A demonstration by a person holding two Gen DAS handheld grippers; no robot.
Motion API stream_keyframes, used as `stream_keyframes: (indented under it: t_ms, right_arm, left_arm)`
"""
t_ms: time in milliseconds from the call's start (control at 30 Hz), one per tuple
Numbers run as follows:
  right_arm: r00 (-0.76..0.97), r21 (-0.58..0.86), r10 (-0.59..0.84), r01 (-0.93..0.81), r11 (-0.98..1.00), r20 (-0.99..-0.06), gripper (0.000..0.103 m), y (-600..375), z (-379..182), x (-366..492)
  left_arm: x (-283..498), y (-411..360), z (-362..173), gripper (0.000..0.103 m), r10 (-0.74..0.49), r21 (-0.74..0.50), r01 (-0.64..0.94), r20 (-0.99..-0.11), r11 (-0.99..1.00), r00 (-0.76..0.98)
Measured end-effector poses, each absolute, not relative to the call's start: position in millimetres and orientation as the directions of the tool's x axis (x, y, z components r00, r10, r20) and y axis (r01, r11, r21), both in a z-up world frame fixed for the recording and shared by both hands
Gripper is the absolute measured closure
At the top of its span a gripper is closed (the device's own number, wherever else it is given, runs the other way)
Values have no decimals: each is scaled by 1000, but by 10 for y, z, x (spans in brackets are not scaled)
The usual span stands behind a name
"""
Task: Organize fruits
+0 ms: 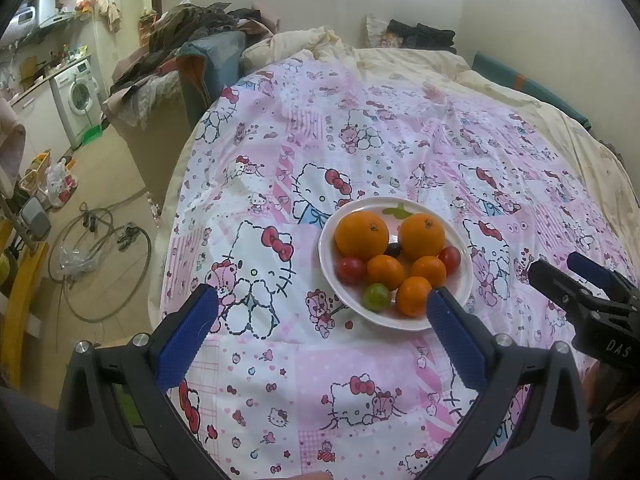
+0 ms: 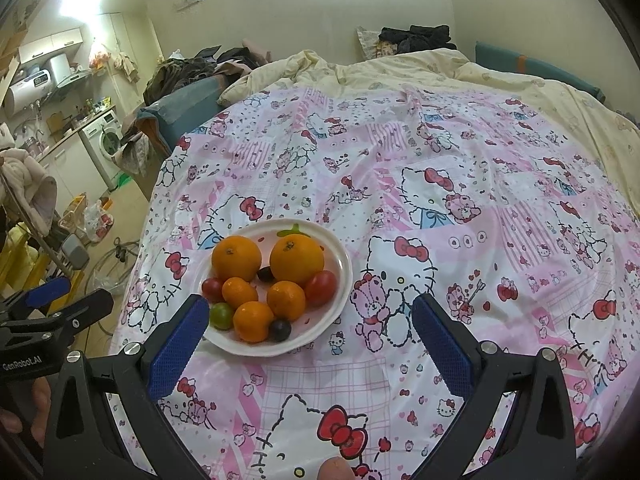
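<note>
A white plate sits on the Hello Kitty bedspread and also shows in the right wrist view. It holds two big oranges, three small mandarins, red tomatoes, a green fruit and dark grapes. My left gripper is open and empty, its right finger just in front of the plate. My right gripper is open and empty, its left finger at the plate's near left rim. Each gripper shows at the edge of the other's view.
The pink patterned bedspread covers the bed, with a cream duvet and clothes piled at the far end. The bed's left edge drops to a floor with hoses and bags. A washing machine stands far left.
</note>
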State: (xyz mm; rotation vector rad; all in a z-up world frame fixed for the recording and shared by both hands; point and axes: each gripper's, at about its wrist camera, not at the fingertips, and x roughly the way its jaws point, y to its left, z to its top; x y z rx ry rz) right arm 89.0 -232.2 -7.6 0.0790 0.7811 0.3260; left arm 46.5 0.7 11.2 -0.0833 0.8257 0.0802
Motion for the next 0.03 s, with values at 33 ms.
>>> stream_keyframes:
  t_ms: [33]
  right_arm:
    - [663, 190, 318, -260, 947, -678, 0, -2322, -74, 892]
  left_arm:
    - [462, 5, 101, 0, 36, -43, -100, -737, 994, 675]
